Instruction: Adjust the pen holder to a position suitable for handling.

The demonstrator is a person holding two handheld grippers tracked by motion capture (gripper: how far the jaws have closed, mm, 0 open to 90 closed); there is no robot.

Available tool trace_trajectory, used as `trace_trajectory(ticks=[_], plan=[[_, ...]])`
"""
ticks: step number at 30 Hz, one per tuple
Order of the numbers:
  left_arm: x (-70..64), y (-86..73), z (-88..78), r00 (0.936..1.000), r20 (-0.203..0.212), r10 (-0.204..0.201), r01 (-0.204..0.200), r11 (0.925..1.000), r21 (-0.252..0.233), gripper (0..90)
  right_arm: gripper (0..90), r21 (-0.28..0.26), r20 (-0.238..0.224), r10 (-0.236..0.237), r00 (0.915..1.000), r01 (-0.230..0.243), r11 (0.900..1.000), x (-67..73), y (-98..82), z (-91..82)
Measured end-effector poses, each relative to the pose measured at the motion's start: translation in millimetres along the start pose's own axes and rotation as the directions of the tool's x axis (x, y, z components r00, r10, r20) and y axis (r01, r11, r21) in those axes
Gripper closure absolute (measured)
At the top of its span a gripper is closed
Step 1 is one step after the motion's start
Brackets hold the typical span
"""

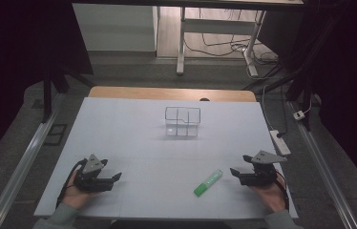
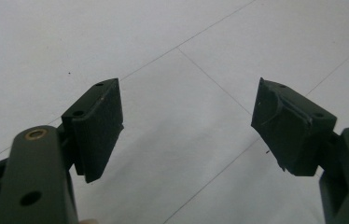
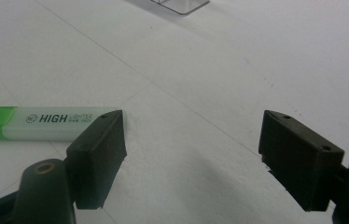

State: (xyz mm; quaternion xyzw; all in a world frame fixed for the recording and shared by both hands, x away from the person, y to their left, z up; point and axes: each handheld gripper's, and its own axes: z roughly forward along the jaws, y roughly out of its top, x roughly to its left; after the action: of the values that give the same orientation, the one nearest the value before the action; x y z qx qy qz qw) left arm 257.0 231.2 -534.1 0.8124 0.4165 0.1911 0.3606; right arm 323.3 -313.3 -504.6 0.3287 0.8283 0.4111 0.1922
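Note:
A green highlighter (image 1: 208,182) lies flat on the white table (image 1: 133,138), near its front right; in the right gripper view the highlighter (image 3: 46,122) reaches in from the left beside the left jaw. My right gripper (image 1: 236,172) rests on the table just right of it, jaws open and empty (image 3: 192,149). At the front left my left gripper (image 1: 115,178) also stands open, with only bare table between its jaws (image 2: 187,126). A clear compartment box (image 1: 182,121) stands at the middle of the table, farther back.
A white power strip (image 1: 280,141) lies on the floor by the table's right edge. Behind the table stand desk legs (image 1: 181,43) and loose cables (image 1: 224,45). A metal rail (image 1: 21,167) runs along the left side.

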Motion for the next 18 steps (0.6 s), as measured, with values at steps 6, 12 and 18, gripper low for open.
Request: trace_trajectory(ticks=[6, 12, 18], plan=[[-0.8, 0.2, -0.3, 1.0, 0.002, 0.004, -0.004, 1.0, -0.002, 24.6, 24.0, 0.005, -0.005, 0.007, 1.0, -0.007, 1.0, 1.4, 0.8, 1.1], [-1.0, 0.3, -0.1, 1.0, 0.0, 0.005, -0.005, 1.0, -0.002, 24.6, 24.6, 0.013, -0.008, 0.014, 0.9999, -0.014, 1.0, 1.5, 1.9, 1.8], [-1.4, 0.5, 0.2, 1.0, -0.001, 0.008, -0.008, 1.0, -0.002, 24.6, 25.4, 0.012, -0.014, 0.019, 0.9997, -0.018, 1.0, 2.6, 3.9, 3.9]])
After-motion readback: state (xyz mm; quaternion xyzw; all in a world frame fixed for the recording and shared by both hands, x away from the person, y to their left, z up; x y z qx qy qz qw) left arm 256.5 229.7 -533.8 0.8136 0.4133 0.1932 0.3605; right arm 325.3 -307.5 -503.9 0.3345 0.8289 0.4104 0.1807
